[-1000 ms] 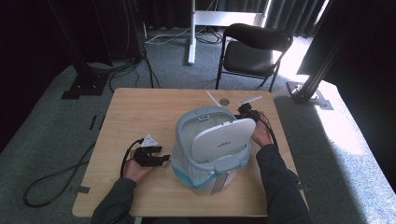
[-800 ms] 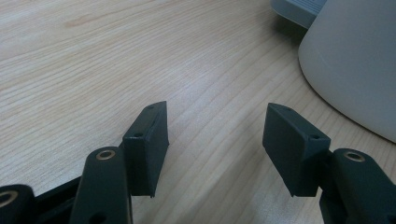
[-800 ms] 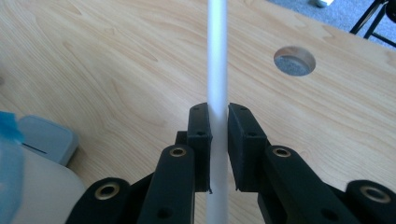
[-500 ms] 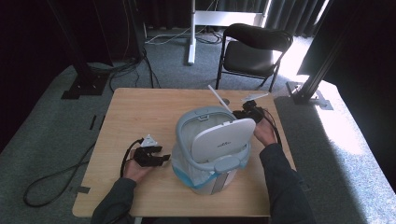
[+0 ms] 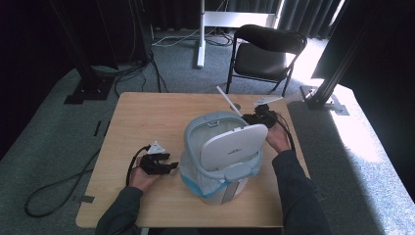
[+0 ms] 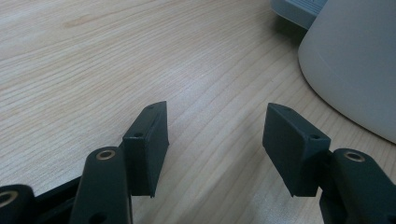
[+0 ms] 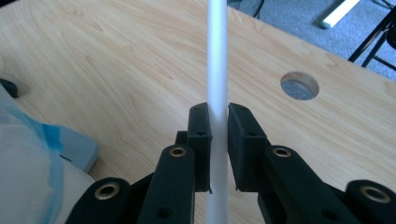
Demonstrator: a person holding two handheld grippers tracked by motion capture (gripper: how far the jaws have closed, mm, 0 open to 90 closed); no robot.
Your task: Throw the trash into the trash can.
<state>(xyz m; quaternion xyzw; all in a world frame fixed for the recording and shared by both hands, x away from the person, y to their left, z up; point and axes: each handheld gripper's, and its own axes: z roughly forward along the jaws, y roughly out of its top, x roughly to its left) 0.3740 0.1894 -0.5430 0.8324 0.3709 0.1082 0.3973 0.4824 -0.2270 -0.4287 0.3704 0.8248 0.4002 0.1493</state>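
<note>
Right gripper (image 7: pixel 218 144) clamped on white stick (image 7: pixel 217 56), lifted slightly beside bin (image 5: pixel 222 152), possibly toward it. Left gripper (image 6: pixel 215 144) apart, idle on table (image 5: pixel 142 117).

A thin white rod (image 7: pixel 217 60) stands upright at frame center, slanting up-left beside the bin (image 5: pixel 222 152) in the high view.
</note>
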